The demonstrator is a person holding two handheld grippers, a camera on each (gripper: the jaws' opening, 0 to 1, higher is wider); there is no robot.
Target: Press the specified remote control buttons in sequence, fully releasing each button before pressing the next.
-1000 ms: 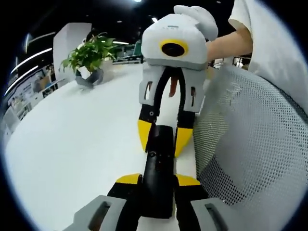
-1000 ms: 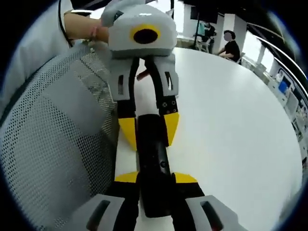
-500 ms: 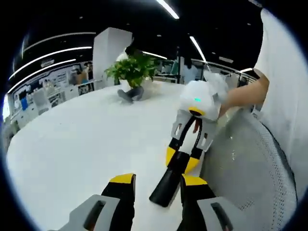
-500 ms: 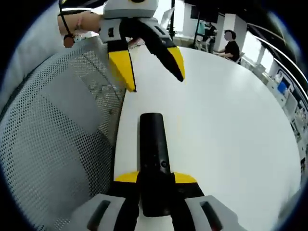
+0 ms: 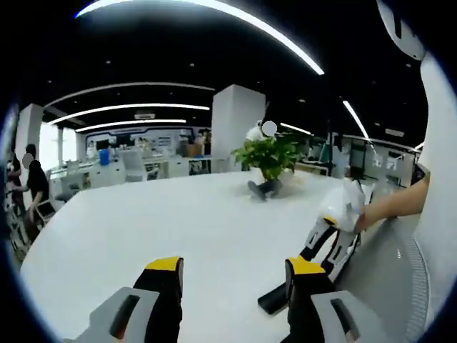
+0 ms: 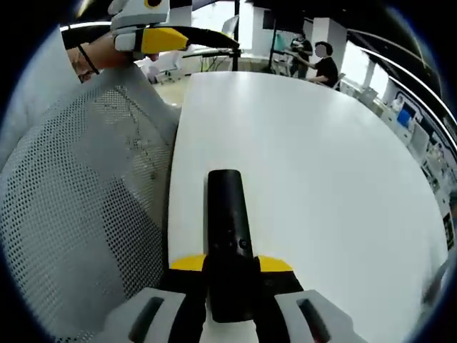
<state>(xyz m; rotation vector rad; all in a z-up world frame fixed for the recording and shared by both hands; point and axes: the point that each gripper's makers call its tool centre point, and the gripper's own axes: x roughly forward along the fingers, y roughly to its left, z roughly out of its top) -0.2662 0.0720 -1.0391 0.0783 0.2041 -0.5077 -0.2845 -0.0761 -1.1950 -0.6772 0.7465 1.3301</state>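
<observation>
The black remote control (image 6: 227, 214) lies lengthwise on the white table (image 6: 321, 164), its near end clamped between the yellow tips of my right gripper (image 6: 232, 264), which is shut on it. Small buttons show on its top face. My left gripper (image 6: 187, 37) hovers high at the far left, held by a hand, well clear of the remote. In the left gripper view my left gripper (image 5: 235, 275) stands open with nothing between its jaws. Beyond it to the right, the right gripper (image 5: 332, 243) holds the remote control (image 5: 275, 299) on the table (image 5: 178, 221).
A grey mesh chair back (image 6: 86, 207) runs along the table's edge beside the remote. A potted plant (image 5: 270, 157) stands far across the table. People sit at the far end of the room (image 6: 325, 64). A person's white sleeve (image 5: 439, 164) is at the right.
My left gripper has let go of the remote's far end, opened, and pulled up and away from it. The right gripper has stayed shut on the remote.
</observation>
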